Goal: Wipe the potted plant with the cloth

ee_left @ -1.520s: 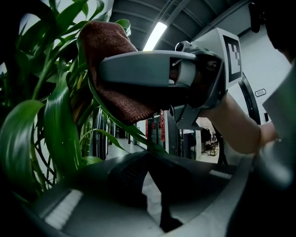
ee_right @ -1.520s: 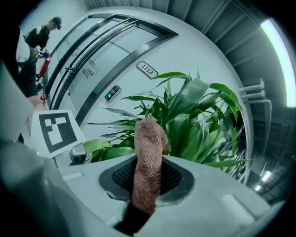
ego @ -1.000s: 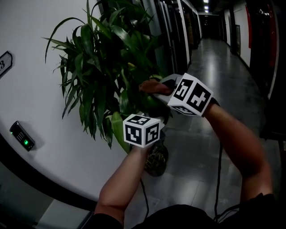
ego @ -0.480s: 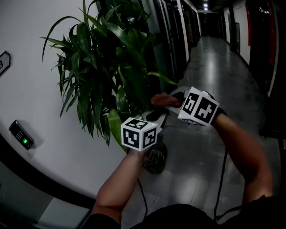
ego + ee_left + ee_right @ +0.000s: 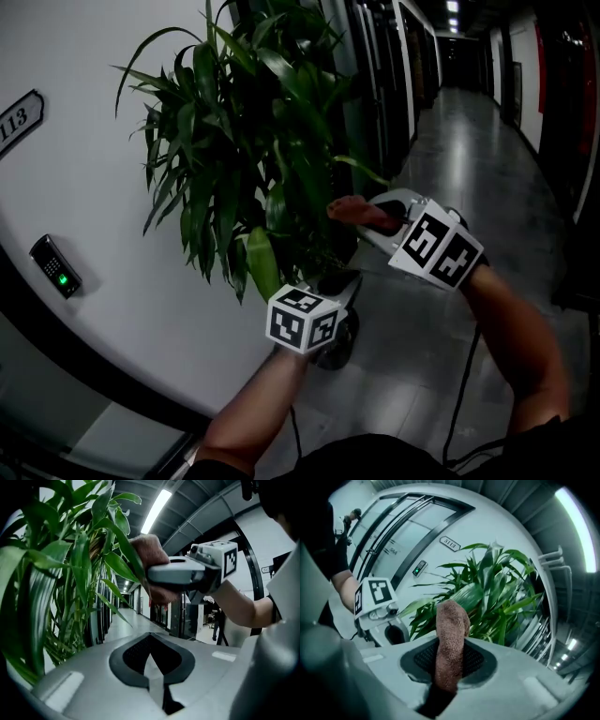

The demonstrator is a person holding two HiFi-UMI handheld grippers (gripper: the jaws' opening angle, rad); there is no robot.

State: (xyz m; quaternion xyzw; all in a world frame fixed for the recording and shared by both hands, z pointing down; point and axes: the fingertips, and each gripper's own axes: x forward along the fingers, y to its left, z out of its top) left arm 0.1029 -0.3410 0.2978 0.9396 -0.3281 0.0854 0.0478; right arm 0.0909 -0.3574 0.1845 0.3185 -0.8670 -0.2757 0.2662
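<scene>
Brown cloth (image 5: 451,620), judged soft, light and limp and so best gripped by a bunched fold, stands clamped in the right gripper (image 5: 449,667) just beside the potted plant (image 5: 248,141), whose foliage looks bendable and easily torn; the left gripper (image 5: 152,670), jaws together on nothing, sits near the lower fronds.

- An office-building corridor: a long, narrow hall with a glossy grey floor (image 5: 450,187) running off into the dark;
- dark-framed glass doors (image 5: 384,84) line one side;
- a curved white wall (image 5: 94,187) bears a room plate (image 5: 19,117) reading 113;
- below the room plate sits an access reader (image 5: 54,267) with a green light;
- ceiling strip lights (image 5: 154,506) run overhead;
- a plant (image 5: 253,141) stands by the wall.
</scene>
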